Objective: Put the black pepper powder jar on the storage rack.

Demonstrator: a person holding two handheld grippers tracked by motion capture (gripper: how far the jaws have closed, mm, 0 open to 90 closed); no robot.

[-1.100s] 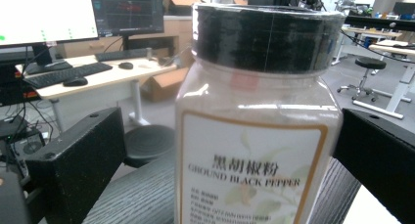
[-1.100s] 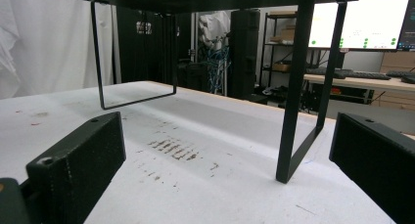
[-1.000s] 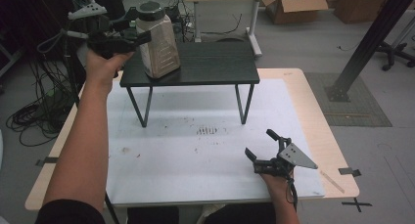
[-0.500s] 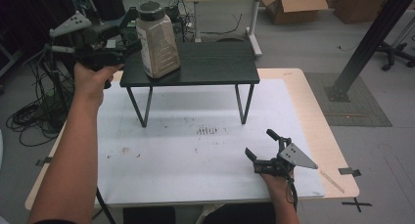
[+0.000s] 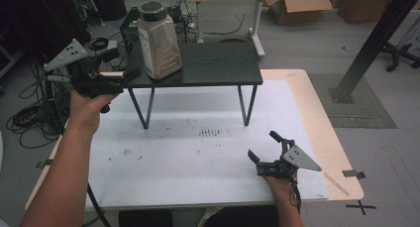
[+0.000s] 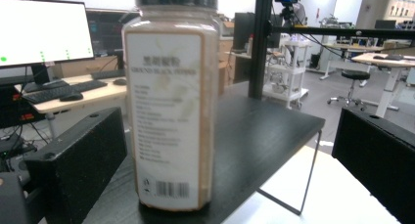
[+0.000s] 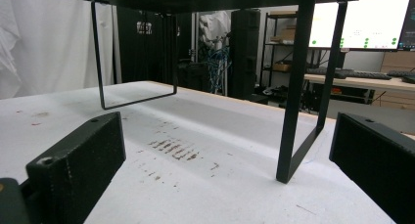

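A tall plastic jar (image 5: 158, 41) of brown powder with a dark lid stands upright on the left part of a small black raised shelf (image 5: 218, 66). In the left gripper view the jar (image 6: 170, 111) shows its printed label and stands ahead of the two black jaws, apart from them. My left gripper (image 5: 116, 68) hangs open just left of the shelf's left edge, with nothing in it. My right gripper (image 5: 262, 146) rests open on the white mat (image 5: 188, 147) near the front right, its jaws wide apart and empty (image 7: 225, 170).
The shelf stands on thin black metal legs (image 7: 293, 111) with open room beneath. Brown stains (image 5: 209, 133) mark the mat's middle. Beyond the table are cables (image 5: 29, 118), desks, a cardboard box (image 5: 297, 6) and a black post (image 5: 376, 38) at the right.
My left gripper has let go of the jar and drawn back to the left and down. The jar now stands free on the shelf. The right gripper has not moved.
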